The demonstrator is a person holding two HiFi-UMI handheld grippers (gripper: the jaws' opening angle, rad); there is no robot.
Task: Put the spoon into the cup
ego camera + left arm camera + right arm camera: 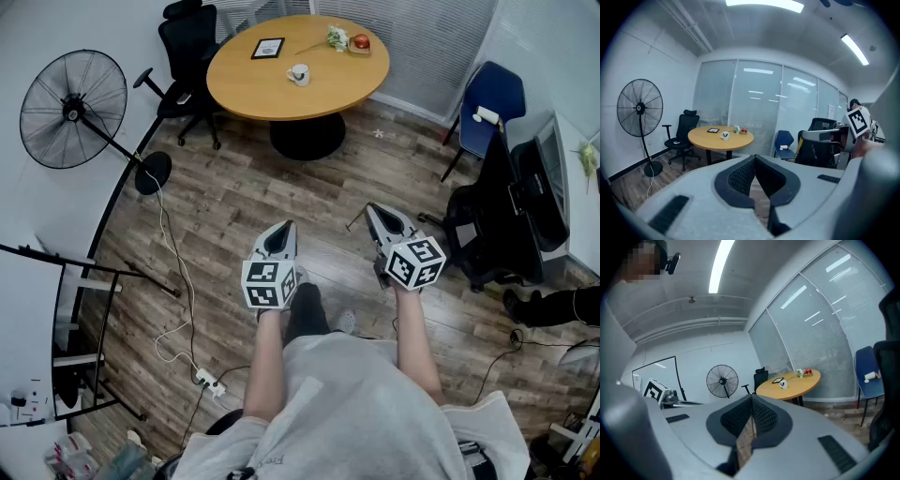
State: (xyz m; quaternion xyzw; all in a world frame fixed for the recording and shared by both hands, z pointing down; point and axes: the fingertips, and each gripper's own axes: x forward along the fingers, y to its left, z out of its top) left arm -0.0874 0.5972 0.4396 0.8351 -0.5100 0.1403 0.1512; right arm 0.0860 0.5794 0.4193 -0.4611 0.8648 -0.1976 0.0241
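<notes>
- The spoon could not be made out in any view. The things on the table were too small, so its long axis and heading could not be told.
- The small white cup (298, 74) stood upright near the middle of the round wooden table (246, 94). Beyond it lay a black-framed flat square (268, 48), and at the far edge a red apple (361, 42) sat beside a green-and-white sprig (336, 37).
- The left gripper (288, 225) was clenched. In the left gripper view its dark ribbed pads (740, 176) met at their tips and gripped nothing, with only floor showing through the slit lower down.
- The right gripper (371, 207) was clenched too. In the right gripper view its ribbed pads (736, 417) touched at the tips and held nothing.
- Both grippers were held out side by side over the brown wood-plank floor (234, 206). They were apart from each other, touched nothing, and their noses aimed toward the table.
- The cup stood well apart from both grippers, ahead of them. It lay up and left of the jaw tips in the left gripper view (724, 136), and up and right of them in the right gripper view (783, 384).
- A black pedestal fan (73, 110) stood to the left, a black office chair (187, 47) stood by the table's left edge, and a blue chair (492, 98) stood to the right.
</notes>
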